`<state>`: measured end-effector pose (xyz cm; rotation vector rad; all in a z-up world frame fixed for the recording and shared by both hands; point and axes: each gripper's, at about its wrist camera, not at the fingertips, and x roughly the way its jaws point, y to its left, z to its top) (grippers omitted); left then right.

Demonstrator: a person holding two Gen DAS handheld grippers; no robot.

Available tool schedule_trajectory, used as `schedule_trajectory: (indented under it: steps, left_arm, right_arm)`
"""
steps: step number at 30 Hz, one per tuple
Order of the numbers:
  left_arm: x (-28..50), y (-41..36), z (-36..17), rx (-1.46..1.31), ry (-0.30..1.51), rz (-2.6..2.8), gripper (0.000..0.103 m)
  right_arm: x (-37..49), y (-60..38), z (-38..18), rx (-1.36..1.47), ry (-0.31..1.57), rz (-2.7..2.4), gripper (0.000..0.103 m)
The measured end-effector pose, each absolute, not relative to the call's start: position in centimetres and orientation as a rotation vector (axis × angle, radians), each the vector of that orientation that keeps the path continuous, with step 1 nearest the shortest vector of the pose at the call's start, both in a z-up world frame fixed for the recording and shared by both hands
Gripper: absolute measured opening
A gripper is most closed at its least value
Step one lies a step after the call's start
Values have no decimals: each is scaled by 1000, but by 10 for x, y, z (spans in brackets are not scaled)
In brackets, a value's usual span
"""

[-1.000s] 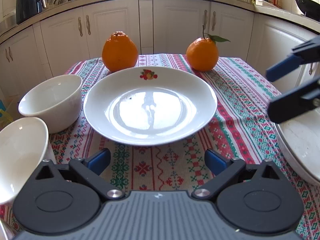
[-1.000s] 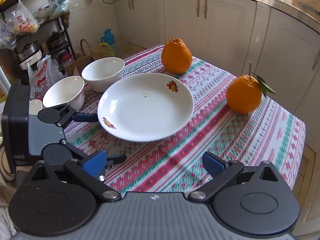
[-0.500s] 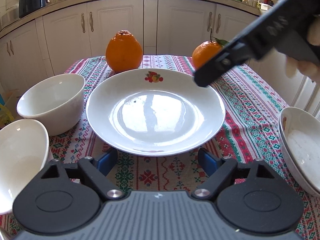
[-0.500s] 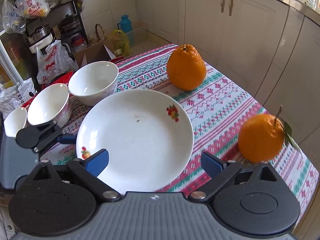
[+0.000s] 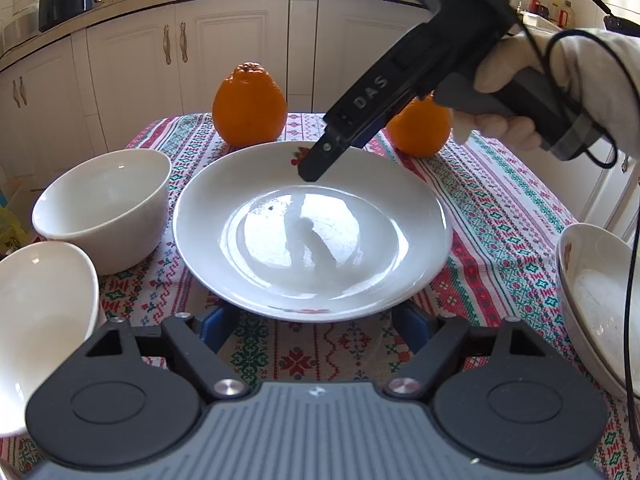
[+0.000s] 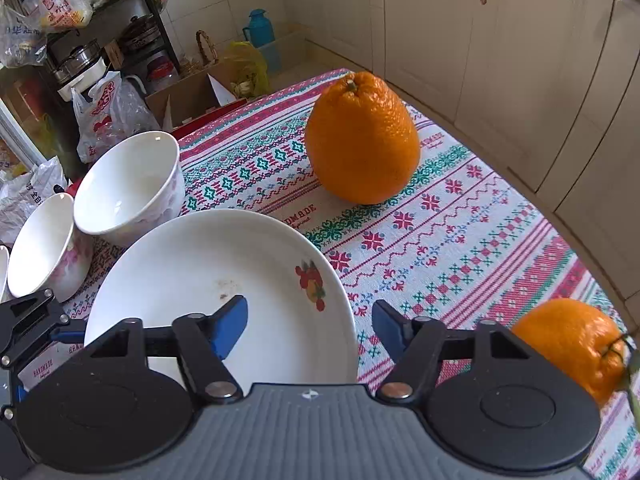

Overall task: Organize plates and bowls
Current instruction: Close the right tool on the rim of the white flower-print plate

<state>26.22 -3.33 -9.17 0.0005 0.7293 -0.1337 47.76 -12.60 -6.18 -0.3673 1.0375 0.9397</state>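
A white plate with a fruit print lies in the middle of the patterned tablecloth. My left gripper sits low at the plate's near rim. Its jaws are closing, and its blue fingertips are partly hidden under the rim, not pressing on it. My right gripper reaches down over the plate from the far side. Its jaws are closing, one pad inside the plate, the other outside the rim, neither touching it. From the left wrist view the right gripper points down at the far rim.
Two white bowls stand left of the plate, and a further white dish sits at the right edge. Behind the plate stand two oranges. White cabinets lie beyond the table.
My right gripper swung in from the right and came down over the plate's far rim, its jaws narrowing. My left gripper's jaws narrowed and now reach under the plate's near rim.
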Motion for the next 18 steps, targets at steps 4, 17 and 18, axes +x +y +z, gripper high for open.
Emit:
schedule_trajectory:
  steps: [4, 17, 18]
  left_arm:
    - [263, -32, -92, -4, 734, -138, 83]
    - [263, -33, -92, 24, 739, -144, 83]
    - [263, -33, -91, 27, 741, -146, 83]
  right_arm:
    - [485, -122, -70, -350, 1050, 968, 67]
    - [490, -123, -73, -304, 1083, 1051, 64]
    - [489, -124, -73, -305, 1084, 1052, 64]
